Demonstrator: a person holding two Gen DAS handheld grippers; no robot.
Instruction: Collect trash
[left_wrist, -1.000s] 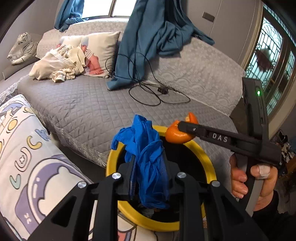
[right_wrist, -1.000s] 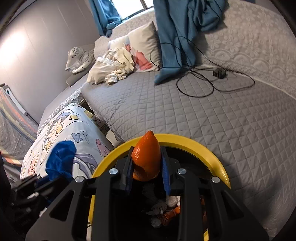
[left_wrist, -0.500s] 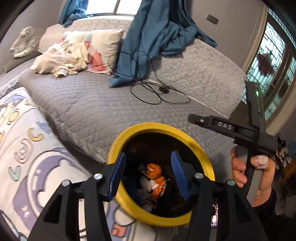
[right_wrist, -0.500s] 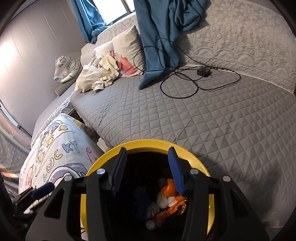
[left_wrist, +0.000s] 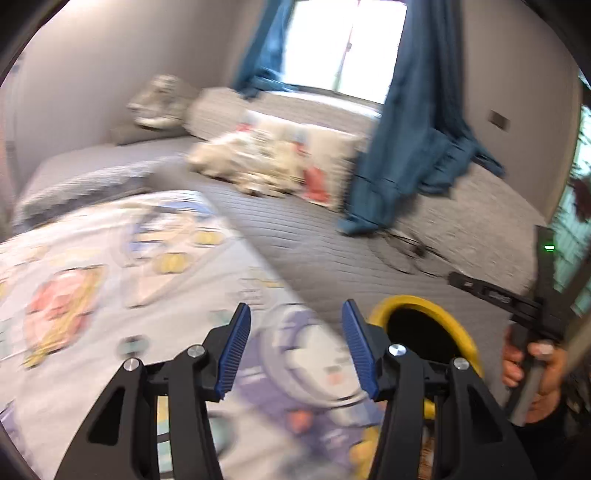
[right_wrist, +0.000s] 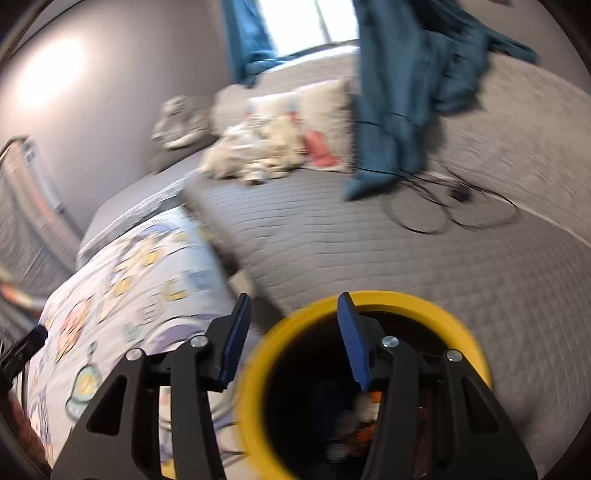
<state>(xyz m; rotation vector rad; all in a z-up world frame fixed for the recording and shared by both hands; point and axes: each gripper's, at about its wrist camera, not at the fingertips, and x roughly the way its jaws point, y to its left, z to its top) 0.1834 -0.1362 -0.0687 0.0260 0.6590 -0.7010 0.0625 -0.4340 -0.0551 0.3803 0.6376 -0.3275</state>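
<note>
Left tongs (left_wrist: 295, 347) standing part open, holding nothing, jaws having just been opening. Right tongs (right_wrist: 293, 338) same, empty, hanging over yellow bin (right_wrist: 406, 299). Trash (right_wrist: 364, 410) lying in bin bottom, looking light, soft, crumply; pinching by loose edge seems best. Grey bed (right_wrist: 369, 251) sitting far behind.

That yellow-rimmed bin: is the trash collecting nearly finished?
Done: orange and blue scraps lie inside the yellow-rimmed round bin. In hand: nothing; the left gripper and right gripper have just been opening, jaws apart and empty. Left: no more trash shows on the grey quilted bed, though the frames are blurred.
</note>
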